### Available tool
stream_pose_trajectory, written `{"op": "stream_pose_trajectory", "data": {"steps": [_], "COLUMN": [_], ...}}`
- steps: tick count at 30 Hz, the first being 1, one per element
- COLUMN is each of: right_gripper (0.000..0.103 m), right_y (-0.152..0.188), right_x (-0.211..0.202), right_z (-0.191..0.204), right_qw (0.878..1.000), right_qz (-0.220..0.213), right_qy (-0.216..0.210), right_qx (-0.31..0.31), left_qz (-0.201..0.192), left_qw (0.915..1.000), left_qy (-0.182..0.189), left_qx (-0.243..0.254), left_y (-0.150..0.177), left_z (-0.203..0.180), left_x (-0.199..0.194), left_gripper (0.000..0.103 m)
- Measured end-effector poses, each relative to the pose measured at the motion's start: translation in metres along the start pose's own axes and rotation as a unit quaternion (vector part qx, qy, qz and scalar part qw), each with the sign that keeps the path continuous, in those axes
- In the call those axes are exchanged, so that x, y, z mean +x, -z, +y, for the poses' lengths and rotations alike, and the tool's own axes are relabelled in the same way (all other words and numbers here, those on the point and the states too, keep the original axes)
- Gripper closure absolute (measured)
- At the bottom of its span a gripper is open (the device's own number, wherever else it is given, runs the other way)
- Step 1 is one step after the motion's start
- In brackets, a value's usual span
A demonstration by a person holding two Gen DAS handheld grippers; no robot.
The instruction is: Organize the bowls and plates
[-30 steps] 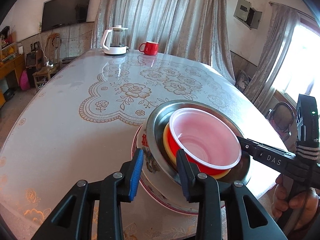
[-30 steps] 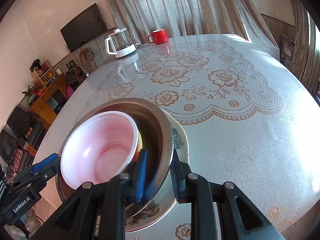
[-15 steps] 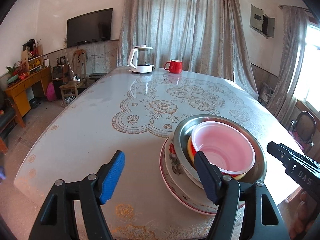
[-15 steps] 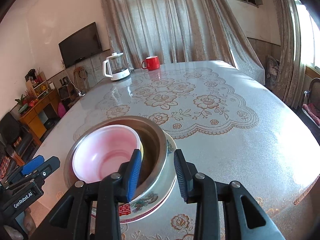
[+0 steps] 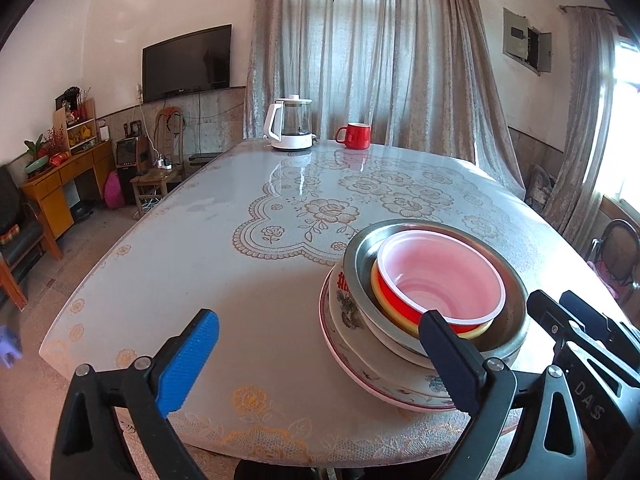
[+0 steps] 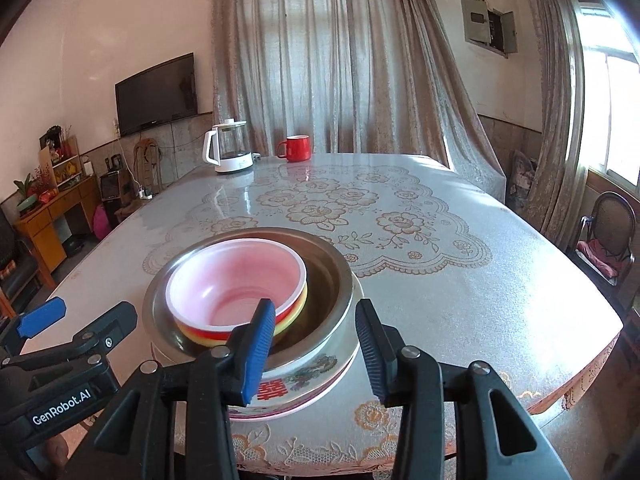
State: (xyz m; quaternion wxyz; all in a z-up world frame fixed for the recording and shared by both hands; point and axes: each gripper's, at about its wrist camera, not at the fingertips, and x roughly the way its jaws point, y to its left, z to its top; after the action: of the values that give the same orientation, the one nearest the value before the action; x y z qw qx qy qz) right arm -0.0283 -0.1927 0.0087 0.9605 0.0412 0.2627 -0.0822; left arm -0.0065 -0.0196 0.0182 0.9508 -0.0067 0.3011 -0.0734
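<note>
A stack stands near the table's front edge: a red bowl with a pink inside (image 5: 440, 284) (image 6: 236, 280) in a yellow bowl (image 5: 378, 288) (image 6: 298, 306), inside a steel bowl (image 5: 354, 256) (image 6: 332, 268), on a white patterned bowl (image 5: 346, 308) (image 6: 312, 364) and a pink-rimmed plate (image 5: 360, 376) (image 6: 280, 410). My left gripper (image 5: 320, 356) is open and empty, pulled back, with the stack in front of its right finger. My right gripper (image 6: 316, 352) is open and empty, just behind the stack's near rim. Each gripper shows in the other's view, the left (image 6: 76, 328) and the right (image 5: 580, 328).
The round table (image 5: 240, 272) has a lace-pattern cover. A white kettle (image 5: 290, 124) (image 6: 228, 152) and a red mug (image 5: 356, 135) (image 6: 296, 148) stand at its far edge. Chairs stand at the right (image 6: 608, 236) and far left (image 5: 160, 160).
Both grippers let go of the steel bowl's rim, opened and drew back from the stack. The stack stays in place on the table.
</note>
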Motion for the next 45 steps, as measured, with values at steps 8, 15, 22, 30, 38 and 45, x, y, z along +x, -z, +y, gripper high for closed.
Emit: {"op": "stream_pose_trajectory", "data": {"steps": [8,15,22,30,38,45], "right_gripper": [0.061,0.061,0.061,0.061,0.061,0.061], "right_y": [0.0010,0.0016,0.0024,0.0024,0.0030,0.0033], "right_x": [0.0001,0.0005,0.0006,-0.0003,0.0001,0.0001], "right_z": [0.0001,-0.0003,0.0009,0.0011,0.0014,0.0013], "right_qw": [1.000,1.000,1.000,1.000,1.000,1.000], "right_qz": [0.005,0.007,0.007,0.008,0.010,0.010], "right_qy": [-0.006,-0.009,-0.010,-0.011,-0.012,-0.012], "right_qx": [0.003,0.003,0.001,0.000,0.000,0.000], "left_qz": [-0.007,-0.007,-0.008,-0.008,-0.009,-0.009], "left_qw": [0.9999,0.9999,0.9999,0.9998,0.9999,0.9998], "left_qy": [-0.005,-0.007,-0.010,-0.012,-0.012,-0.012], "left_qx": [0.006,0.007,0.008,0.011,0.007,0.010], "left_y": [-0.0008,-0.0010,-0.0010,0.0001,-0.0008,-0.0011], "left_z": [-0.0015,-0.0022,-0.0038,-0.0034,-0.0014,-0.0014], "left_x": [-0.0038,-0.0038,-0.0044,-0.0046,-0.0042,-0.0035], "left_gripper": [0.000,0.000,0.000,0.000,0.000,0.000]}}
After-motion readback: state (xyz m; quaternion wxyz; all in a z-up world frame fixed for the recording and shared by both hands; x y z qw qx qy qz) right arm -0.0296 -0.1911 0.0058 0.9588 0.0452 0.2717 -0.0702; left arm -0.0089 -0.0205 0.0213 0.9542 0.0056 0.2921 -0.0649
